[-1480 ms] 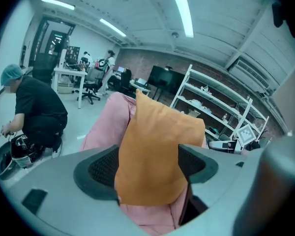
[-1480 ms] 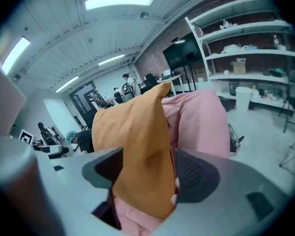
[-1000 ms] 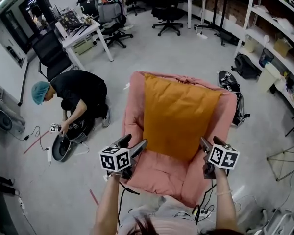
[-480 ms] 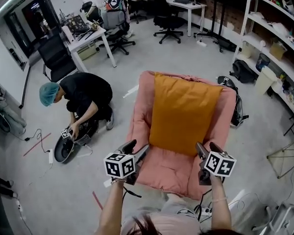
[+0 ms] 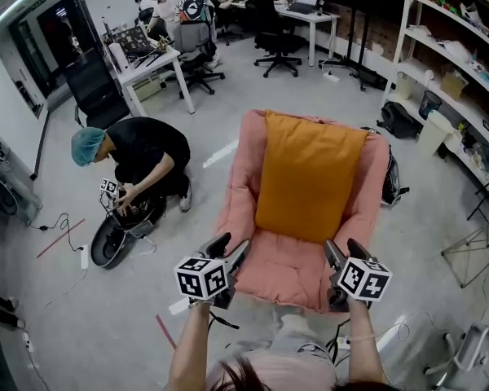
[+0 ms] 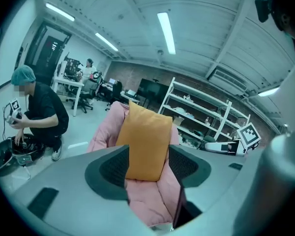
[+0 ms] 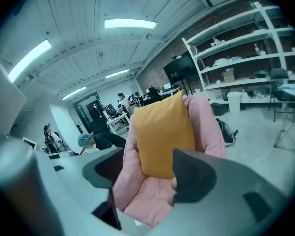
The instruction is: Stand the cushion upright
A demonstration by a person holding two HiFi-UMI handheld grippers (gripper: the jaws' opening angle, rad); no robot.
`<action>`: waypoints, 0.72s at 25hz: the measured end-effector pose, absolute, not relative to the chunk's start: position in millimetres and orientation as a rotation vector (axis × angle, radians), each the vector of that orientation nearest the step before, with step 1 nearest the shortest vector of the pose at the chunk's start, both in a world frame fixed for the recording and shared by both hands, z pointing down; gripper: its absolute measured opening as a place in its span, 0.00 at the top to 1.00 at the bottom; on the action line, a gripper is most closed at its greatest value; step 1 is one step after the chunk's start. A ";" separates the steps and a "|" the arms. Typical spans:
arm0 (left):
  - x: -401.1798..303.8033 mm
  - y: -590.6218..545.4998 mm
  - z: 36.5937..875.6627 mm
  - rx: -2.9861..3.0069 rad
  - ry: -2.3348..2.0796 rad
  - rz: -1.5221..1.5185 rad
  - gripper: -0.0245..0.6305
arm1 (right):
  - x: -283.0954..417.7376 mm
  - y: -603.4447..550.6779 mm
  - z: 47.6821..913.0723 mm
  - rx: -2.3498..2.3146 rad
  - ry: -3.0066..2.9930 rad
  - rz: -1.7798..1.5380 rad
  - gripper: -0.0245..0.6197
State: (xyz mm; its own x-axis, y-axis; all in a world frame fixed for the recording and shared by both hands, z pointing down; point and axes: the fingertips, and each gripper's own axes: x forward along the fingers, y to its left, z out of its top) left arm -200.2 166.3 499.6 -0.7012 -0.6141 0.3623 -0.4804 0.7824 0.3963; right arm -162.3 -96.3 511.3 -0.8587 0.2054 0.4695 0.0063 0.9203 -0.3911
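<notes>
Orange cushion (image 7: 162, 134) stands upright in pink chair (image 7: 209, 127), seemingly beyond the parted fingers (image 7: 194, 180).

Bright, even light from ceiling strips (image 6: 166, 32) (fisheye bending, teal tint).

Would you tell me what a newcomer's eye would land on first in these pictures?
The orange cushion stands upright against the back of the pink armchair, mid-room. In front of it, the left gripper and right gripper hover with jaws apart and empty; the left's jaws have just been closing. To the left, a person in a teal cap crouches on the floor.
</notes>
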 end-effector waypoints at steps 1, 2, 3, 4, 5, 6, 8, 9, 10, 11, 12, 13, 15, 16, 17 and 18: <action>-192.9 169.7 498.9 0.822 -2.495 -0.375 0.57 | -154.7 -91.3 510.2 -0.153 -2.565 0.510 0.46; -185.7 173.2 498.5 0.824 -2.499 -0.375 0.58 | -147.1 -86.7 509.7 -0.153 -2.569 0.502 0.46; -178.7 176.6 497.8 0.824 -2.504 -0.374 0.59 | -139.9 -82.5 509.2 -0.153 -2.573 0.494 0.46; -172.1 179.7 496.7 0.825 -2.510 -0.374 0.59 | -133.0 -78.7 508.1 -0.152 -2.578 0.488 0.46; -165.7 182.6 494.8 0.825 -2.517 -0.376 0.60 | -126.4 -75.4 506.2 -0.150 -2.584 0.481 0.46; -159.2 185.4 492.5 0.826 -2.524 -0.383 0.60 | -119.7 -72.3 503.9 -0.148 -2.591 0.475 0.46; -146.1 191.2 487.4 0.830 -2.535 -0.411 0.60 | -105.9 -66.5 499.6 -0.141 -2.604 0.460 0.46; -139.7 193.9 484.8 0.834 -2.539 -0.423 0.60 | -99.3 -64.0 497.6 -0.134 -2.611 0.450 0.47; -133.5 196.6 481.9 0.838 -2.544 -0.428 0.61 | -93.1 -61.9 495.4 -0.123 -2.617 0.435 0.47; -127.8 199.3 479.1 0.841 -2.550 -0.427 0.62 | -87.4 -59.9 492.8 -0.110 -2.624 0.419 0.49; -122.5 201.7 476.4 0.844 -2.556 -0.422 0.63 | -82.3 -58.4 489.8 -0.097 -2.634 0.403 0.54; -117.7 203.6 474.1 0.847 -2.562 -0.418 0.63 | -77.7 -57.4 486.6 -0.086 -2.645 0.390 0.59; -109.6 205.7 471.0 0.851 -2.570 -0.415 0.64 | -69.6 -55.9 481.0 -0.079 -2.665 0.382 0.60; -106.0 206.2 469.9 0.851 -2.575 -0.414 0.65 | -65.8 -55.2 478.9 -0.082 -2.671 0.384 0.60; -102.4 206.4 468.8 0.849 -2.579 -0.412 0.66 | -61.8 -54.6 477.1 -0.089 -2.673 0.388 0.60; -98.6 206.4 467.3 0.845 -2.583 -0.410 0.66 | -57.5 -54.2 475.3 -0.096 -2.674 0.390 0.60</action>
